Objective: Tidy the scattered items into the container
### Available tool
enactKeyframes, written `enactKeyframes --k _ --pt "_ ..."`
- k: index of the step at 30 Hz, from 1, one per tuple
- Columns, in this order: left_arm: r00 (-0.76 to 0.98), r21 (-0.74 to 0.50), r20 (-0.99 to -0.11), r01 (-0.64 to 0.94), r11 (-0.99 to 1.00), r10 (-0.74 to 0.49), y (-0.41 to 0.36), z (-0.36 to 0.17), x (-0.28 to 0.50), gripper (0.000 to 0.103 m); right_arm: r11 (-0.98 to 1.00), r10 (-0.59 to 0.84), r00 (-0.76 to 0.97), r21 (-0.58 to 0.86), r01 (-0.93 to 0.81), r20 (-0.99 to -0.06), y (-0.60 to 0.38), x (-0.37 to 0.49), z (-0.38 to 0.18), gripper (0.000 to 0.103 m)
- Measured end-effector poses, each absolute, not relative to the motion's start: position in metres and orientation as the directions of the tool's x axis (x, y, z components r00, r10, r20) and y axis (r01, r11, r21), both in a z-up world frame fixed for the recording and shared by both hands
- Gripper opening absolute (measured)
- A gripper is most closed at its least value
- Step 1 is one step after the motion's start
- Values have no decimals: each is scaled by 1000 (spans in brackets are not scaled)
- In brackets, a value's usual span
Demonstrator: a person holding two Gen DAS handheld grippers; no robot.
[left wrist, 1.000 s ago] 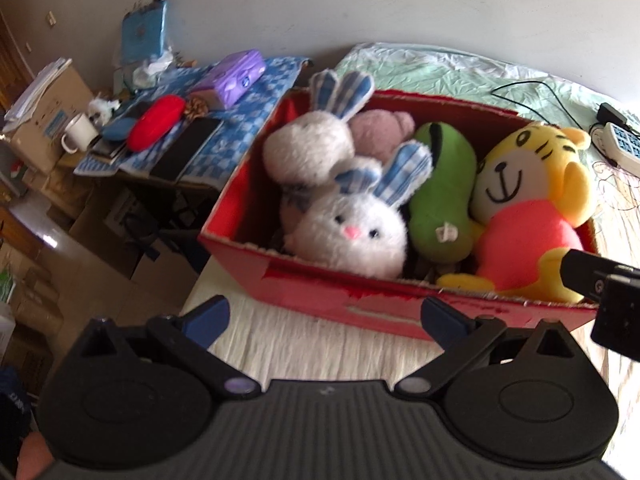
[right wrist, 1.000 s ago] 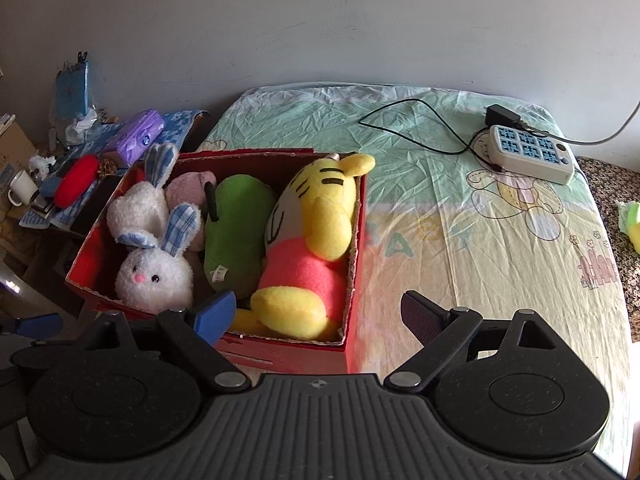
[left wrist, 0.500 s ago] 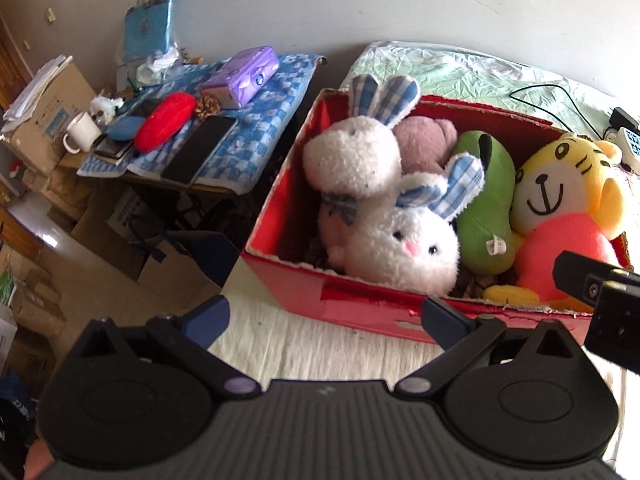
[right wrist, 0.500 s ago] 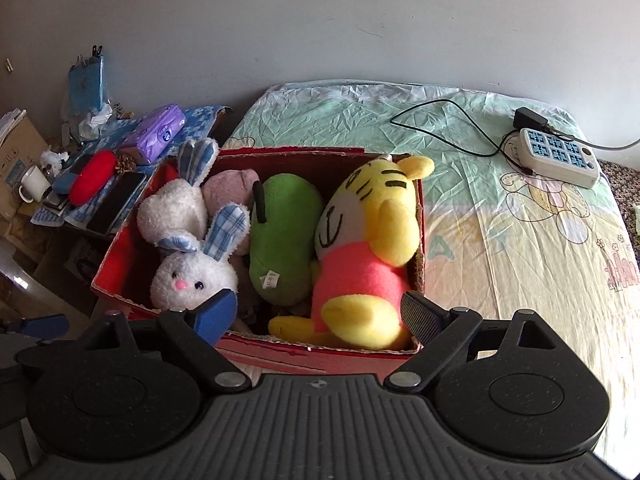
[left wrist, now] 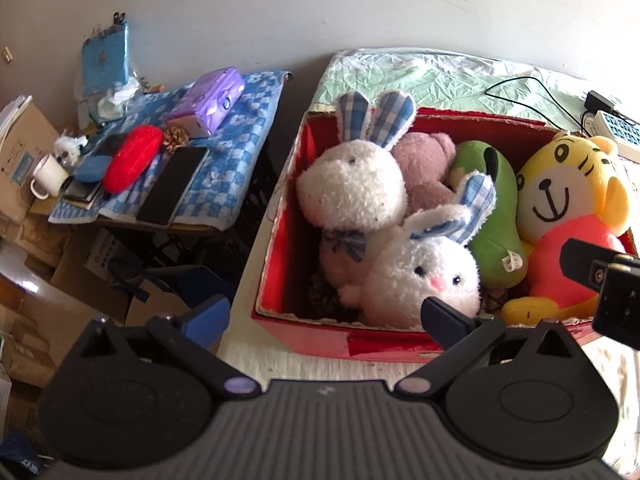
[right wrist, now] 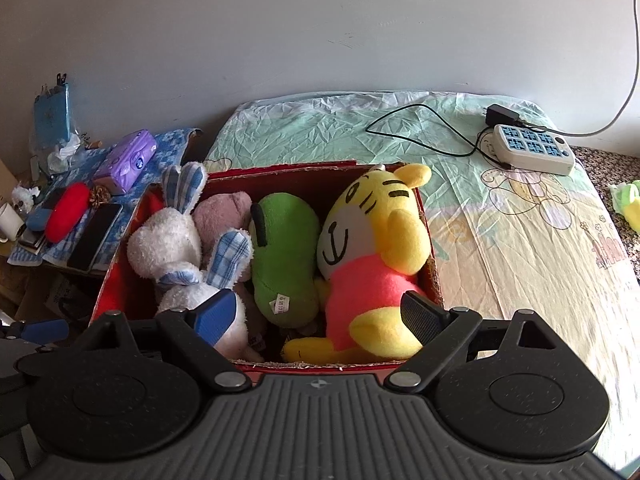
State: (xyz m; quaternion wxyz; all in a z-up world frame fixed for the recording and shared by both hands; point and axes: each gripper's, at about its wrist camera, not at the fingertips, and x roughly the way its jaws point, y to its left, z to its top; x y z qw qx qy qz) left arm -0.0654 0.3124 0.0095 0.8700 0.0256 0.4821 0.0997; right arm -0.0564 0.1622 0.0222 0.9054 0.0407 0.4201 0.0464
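left gripper [left wrist: 326, 316]: held low in front of the box's near wall, pointing at its left half; fingers spread wide, nothing between them.
right gripper [right wrist: 316, 316]: over the box's near edge, pointing into it; fingers spread wide, gripping nothing; its side shows at the right edge of the left view.
box [right wrist: 280, 170]: one red cardboard box on the bed [right wrist: 520, 248], at its left edge.
toys in box: five, packed side by side.
rabbits: two white ones with blue checked ears, one [left wrist: 352, 188] behind, one [left wrist: 428, 276] in front, at the left end.
pink toy [right wrist: 224, 216]: one, behind the rabbits.
green toy [right wrist: 286, 256]: one, in the middle.
tiger [right wrist: 372, 248]: one, yellow with a pink body, at the right end.
power strip [right wrist: 532, 150]: one, on the bed, well apart from the box.
side table [left wrist: 224, 168]: one, left of the bed, with a blue checked cloth.
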Motion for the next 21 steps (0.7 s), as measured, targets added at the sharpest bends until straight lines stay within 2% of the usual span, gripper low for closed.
enactKeyframes --k 11,21 --pt "507 86 -850 -128 988 139 338 6 -56 101 995 71 612 95 7 -788 173 -64 15 89" --pt "503 62 -856 -126 990 118 346 13 -41 101 992 114 562 127 -15 -819 183 -55 23 88"
